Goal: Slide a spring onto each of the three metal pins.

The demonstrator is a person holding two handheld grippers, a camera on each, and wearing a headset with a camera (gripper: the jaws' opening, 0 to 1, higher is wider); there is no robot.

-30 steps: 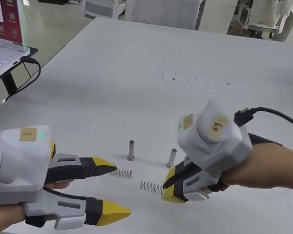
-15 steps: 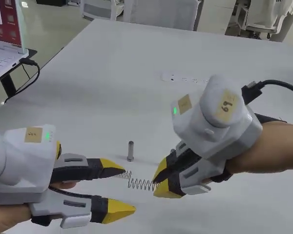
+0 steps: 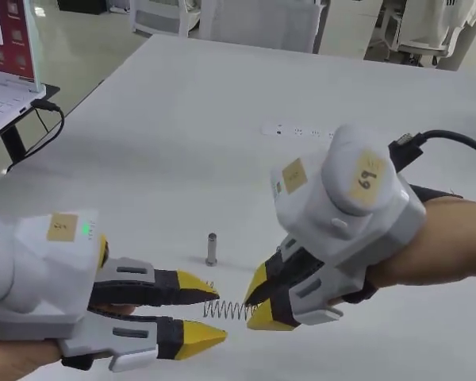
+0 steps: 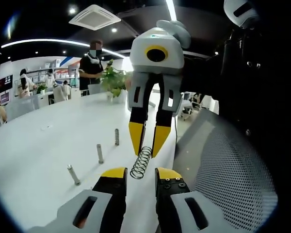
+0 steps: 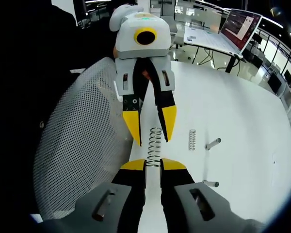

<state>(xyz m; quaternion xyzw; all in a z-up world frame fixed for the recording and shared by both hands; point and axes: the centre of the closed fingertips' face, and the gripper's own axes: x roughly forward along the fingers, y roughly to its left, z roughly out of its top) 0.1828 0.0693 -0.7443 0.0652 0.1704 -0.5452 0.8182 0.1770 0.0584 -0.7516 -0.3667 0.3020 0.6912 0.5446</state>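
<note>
White table (image 3: 182, 135) is big & mostly bare, w/ a laptop (image 3: 4, 48) off past the left edge & a socket strip (image 3: 301, 131) set flat in the top farther back. Black mesh chair (image 4: 228, 165) shows close behind the tongs in both gripper views.

Left tongs (image 4: 141, 171) are open, w/ a gap btwn the yellow tips. Right tongs (image 5: 153, 165) face them, tip to tip, & are pinched on one end of a spring (image 3: 224, 309). That spring is up off the table, lying flat in the air. Its free end pokes into the gap of the left tongs, but they do not seem to squeeze it.

Three metal pins (image 4: 100, 153) stand up in a row on the table, just past the tongs. All look bare, so prob. no spring is on one yet. Second spring (image 5: 192, 140) lies on the table near the pins.

What could go wrong:
- The spring is thin & bouncy & held by one end only. If the left tongs bite too hard, it may squash or bend.
- If the right tongs let go too soon, it may pop out, drop & roll away.
- The pins are small & skinny, so a bump from the big tongs could tip one over.
- The spring hole is tiny, so if it comes at a pin crooked it may catch on the top & not slide down.
</note>
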